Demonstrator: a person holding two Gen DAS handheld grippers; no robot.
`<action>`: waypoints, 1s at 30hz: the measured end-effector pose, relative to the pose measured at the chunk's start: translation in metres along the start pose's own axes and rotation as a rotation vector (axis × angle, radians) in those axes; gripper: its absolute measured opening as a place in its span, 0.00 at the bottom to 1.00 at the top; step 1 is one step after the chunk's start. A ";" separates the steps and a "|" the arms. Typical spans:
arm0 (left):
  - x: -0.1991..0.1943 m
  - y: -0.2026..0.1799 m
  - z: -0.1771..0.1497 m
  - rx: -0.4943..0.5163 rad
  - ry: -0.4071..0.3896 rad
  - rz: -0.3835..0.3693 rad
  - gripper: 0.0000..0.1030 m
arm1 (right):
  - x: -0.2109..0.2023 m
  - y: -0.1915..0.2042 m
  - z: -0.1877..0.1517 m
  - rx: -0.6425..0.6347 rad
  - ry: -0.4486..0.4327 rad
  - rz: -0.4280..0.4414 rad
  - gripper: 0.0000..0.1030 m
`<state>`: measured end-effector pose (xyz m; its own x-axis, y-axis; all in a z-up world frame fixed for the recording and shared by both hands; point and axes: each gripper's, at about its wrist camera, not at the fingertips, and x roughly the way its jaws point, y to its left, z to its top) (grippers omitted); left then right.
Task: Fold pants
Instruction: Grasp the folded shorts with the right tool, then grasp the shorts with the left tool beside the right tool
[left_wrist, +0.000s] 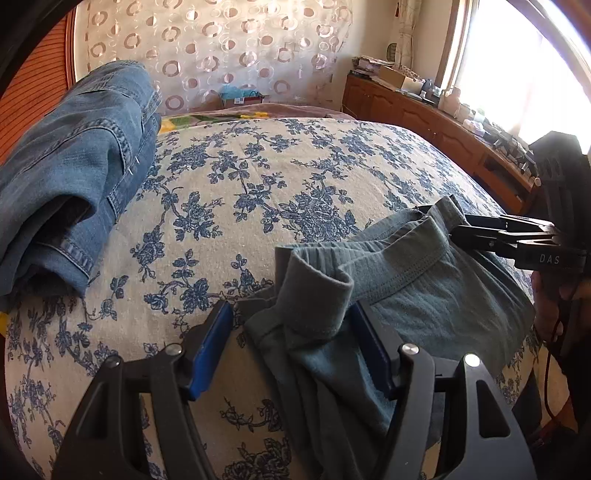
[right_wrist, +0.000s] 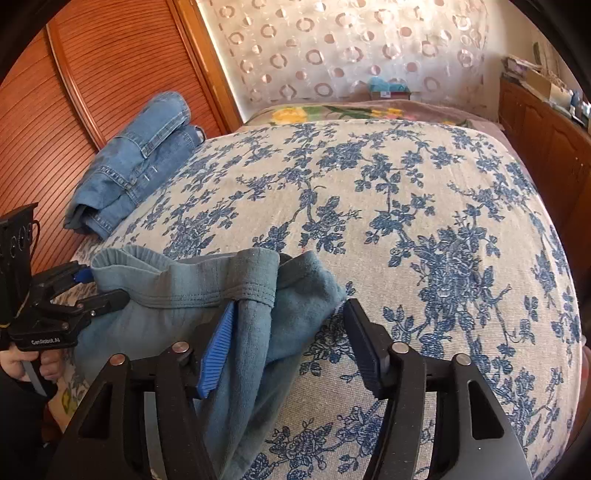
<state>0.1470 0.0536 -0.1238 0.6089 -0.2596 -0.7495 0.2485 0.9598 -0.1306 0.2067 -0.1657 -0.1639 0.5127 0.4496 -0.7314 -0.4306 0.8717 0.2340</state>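
Here your left tongs (left_wrist: 295, 332) stand about half open, with a bunched end of the teal pants (left_wrist: 424, 291) lying between the blue pads (left_wrist: 207, 350); the cloth leans against the right-hand pad and stands apart from the left-hand one, so nothing is clamped. Your right tongs (right_wrist: 291, 328) also stand about half open: a fold of the waistband touches the left, blue-ribbed pad (right_wrist: 218, 350), while the other pad (right_wrist: 364, 349) is clear of the cloth over the bedspread (right_wrist: 424, 192). No earlier view is given, so only this spread can be read.

The pants lie crumpled on the bed's near edge, stretched between the two tongs, waistband rolled and facing away from you. In the left wrist view the right tongs (left_wrist: 480, 230) enter from the right at the far end of the waistband; in the right wrist view the left tongs (right_wrist: 99, 288) enter from the left at the opposite end.

Folded jeans (left_wrist: 74, 166) rest well beyond and left of both tongs, beside the wardrobe (right_wrist: 74, 110).
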 end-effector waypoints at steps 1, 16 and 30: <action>0.000 0.000 0.000 0.001 -0.002 0.001 0.64 | 0.001 0.001 0.001 -0.001 0.000 0.000 0.62; 0.001 -0.001 -0.001 0.002 -0.007 -0.005 0.64 | -0.015 0.021 -0.005 -0.086 -0.070 0.074 0.14; 0.003 -0.002 0.008 -0.008 0.019 -0.053 0.50 | -0.020 0.023 -0.020 -0.114 -0.063 -0.038 0.14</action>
<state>0.1539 0.0502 -0.1207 0.5807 -0.3077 -0.7537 0.2735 0.9458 -0.1754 0.1723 -0.1586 -0.1568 0.5741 0.4312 -0.6961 -0.4900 0.8620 0.1297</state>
